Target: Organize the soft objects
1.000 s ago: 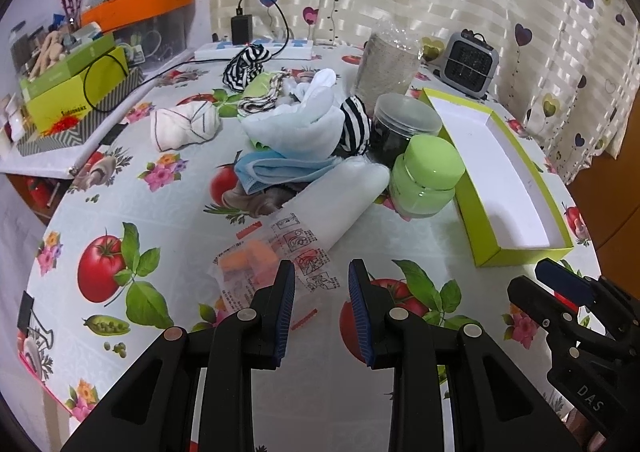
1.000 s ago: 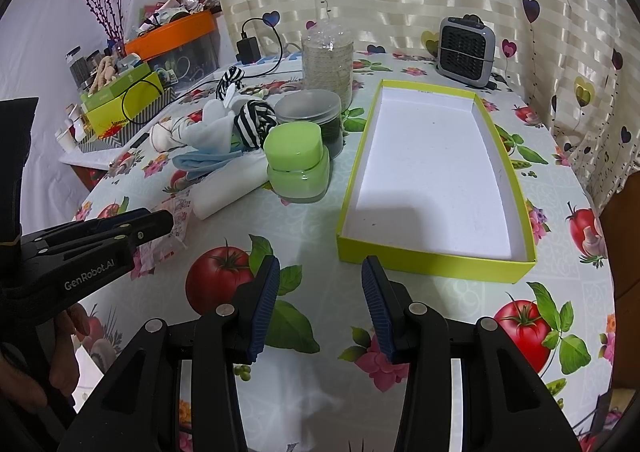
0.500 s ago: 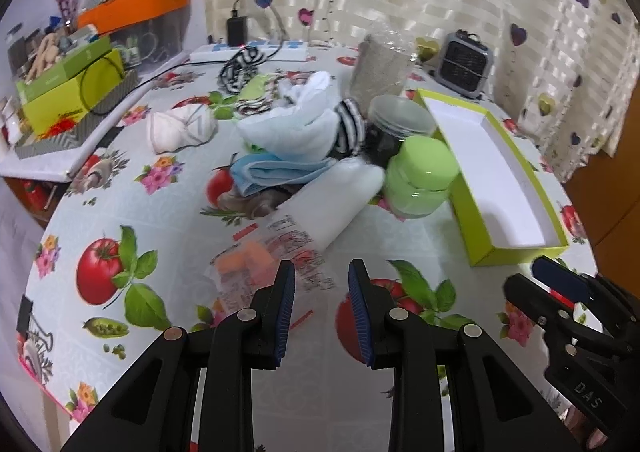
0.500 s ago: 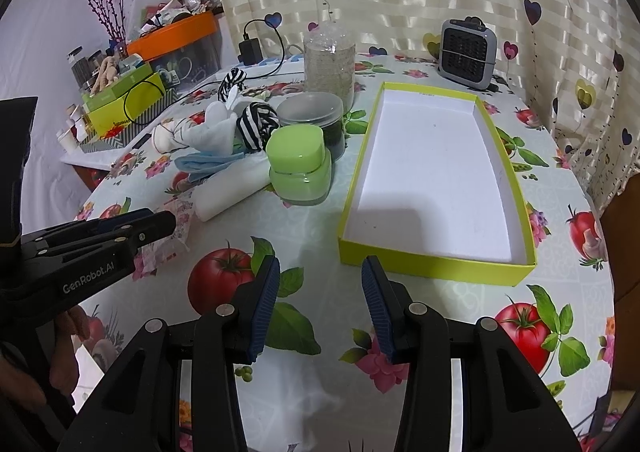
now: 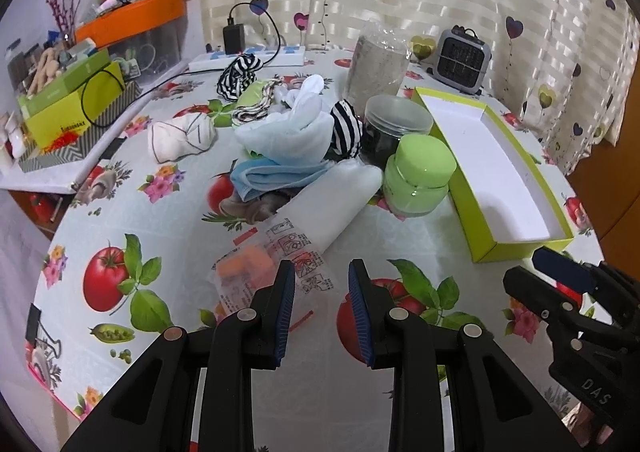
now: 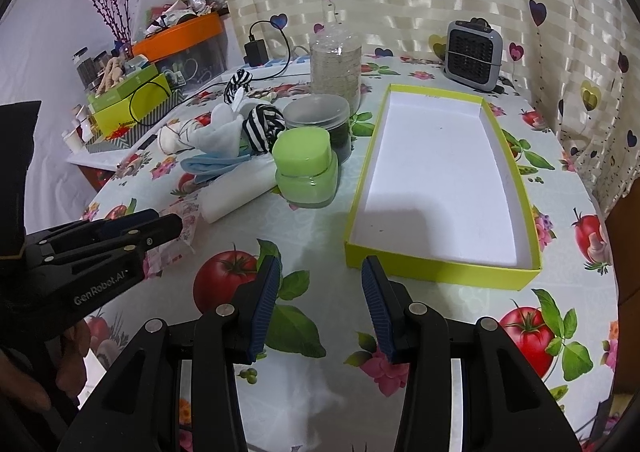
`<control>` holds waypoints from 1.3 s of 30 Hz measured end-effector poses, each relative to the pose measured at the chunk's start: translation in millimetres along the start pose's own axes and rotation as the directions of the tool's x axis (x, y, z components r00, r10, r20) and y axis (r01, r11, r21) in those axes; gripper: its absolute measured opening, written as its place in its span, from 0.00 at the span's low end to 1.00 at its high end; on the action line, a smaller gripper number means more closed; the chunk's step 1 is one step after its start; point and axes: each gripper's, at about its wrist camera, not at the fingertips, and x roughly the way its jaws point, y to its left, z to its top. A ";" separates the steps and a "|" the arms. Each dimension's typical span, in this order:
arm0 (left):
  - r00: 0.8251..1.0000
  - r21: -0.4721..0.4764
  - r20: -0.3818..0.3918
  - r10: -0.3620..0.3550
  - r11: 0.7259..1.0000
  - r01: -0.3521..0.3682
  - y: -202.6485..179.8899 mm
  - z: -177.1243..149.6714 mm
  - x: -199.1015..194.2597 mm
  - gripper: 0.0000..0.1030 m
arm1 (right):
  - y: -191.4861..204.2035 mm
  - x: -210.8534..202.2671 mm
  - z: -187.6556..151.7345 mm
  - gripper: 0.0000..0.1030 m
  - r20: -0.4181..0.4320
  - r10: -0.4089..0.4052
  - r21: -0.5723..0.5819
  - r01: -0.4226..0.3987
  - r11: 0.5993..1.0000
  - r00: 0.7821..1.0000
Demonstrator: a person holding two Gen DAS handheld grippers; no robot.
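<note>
Looking along the left tongs (image 5: 322,284) in the left wrist view, the two blue-padded jaws stand partly apart at the lower middle of the frame with nothing gripped between them; they hover over the tabletop (image 5: 120,212), just below a clear plastic packet (image 5: 272,264) with an orange piece inside. Above the packet, in the middle of the frame, lies the heap of soft things: a white roll (image 5: 332,204), a blue cloth (image 5: 280,174), a white cloth (image 5: 288,132) on top, and a black-and-white striped piece (image 5: 346,126) to its right. A knotted white bundle (image 5: 180,138) sits apart to the left, and another striped piece (image 5: 238,74) lies higher up. A green jar (image 5: 418,176) and a dark clear-lidded jar (image 5: 394,128) stand right of the heap, beside the open yellow-green box (image 5: 516,252). The right tongs (image 5: 560,280) show at the lower right edge.

In the right wrist view, the right tongs (image 6: 320,292) stand wide apart at the lower middle, holding nothing, over the tomato-print tabletop (image 6: 440,316) just below the box (image 6: 440,272), which fills the right centre. The heap of soft things (image 6: 228,140) lies at centre left, next to the green jar (image 6: 306,168). The left tongs (image 6: 160,224) reach in from the left edge, with a hand (image 6: 60,364) below them.
</note>
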 end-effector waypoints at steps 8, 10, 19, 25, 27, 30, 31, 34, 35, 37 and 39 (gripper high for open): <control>1.000 0.005 -0.003 -0.004 1.000 0.004 0.0 0.1 0.4 0.26 | -0.4 0.0 0.6 0.43 0.006 0.006 -0.003 -0.006 1.000 1.000; 1.000 0.006 -0.006 -0.002 1.000 0.002 -0.4 0.0 0.9 0.26 | -2.0 -0.3 1.6 0.43 0.009 0.009 0.005 -0.009 1.000 1.000; 1.000 0.009 -0.017 -0.021 1.000 0.021 -2.4 0.0 4.7 0.26 | -2.6 0.5 4.3 0.43 0.008 0.013 -0.001 -0.013 1.000 1.000; 1.000 0.019 -0.019 -0.011 1.000 0.012 -3.3 -1.5 6.8 0.26 | -1.0 2.3 2.9 0.43 0.004 0.019 -0.007 -0.019 1.000 1.000; 1.000 0.021 -0.022 -0.014 1.000 0.015 -3.4 -2.1 7.6 0.26 | -1.0 2.4 2.9 0.43 0.005 0.018 -0.007 -0.018 1.000 1.000; 1.000 0.023 -0.019 -0.015 1.000 0.016 -3.4 -2.2 7.6 0.26 | -0.7 2.5 3.1 0.43 0.006 0.017 -0.009 -0.017 1.000 1.000; 1.000 0.025 -0.015 -0.018 1.000 0.019 -3.5 -2.4 7.5 0.26 | -0.6 2.3 3.3 0.43 0.007 0.019 -0.009 -0.019 1.000 1.000; 1.000 0.025 -0.015 -0.023 0.999 0.024 -3.4 -2.4 7.7 0.26 | -0.1 2.4 4.2 0.43 0.009 0.021 -0.013 -0.021 1.000 1.000; 1.000 0.025 -0.017 -0.024 0.999 0.025 -3.5 -2.3 8.0 0.26 | -0.2 2.7 4.4 0.43 0.008 0.022 -0.013 -0.022 1.000 1.000; 0.999 0.023 -0.020 -0.031 0.999 0.032 -3.0 -2.3 8.5 0.26 | 0.1 2.7 4.4 0.43 0.009 0.020 -0.014 -0.020 1.000 1.000; 0.999 0.024 -0.018 -0.037 0.999 0.037 -2.6 -2.3 8.4 0.26 | 0.1 2.8 4.4 0.43 0.010 0.021 -0.013 -0.021 1.000 1.000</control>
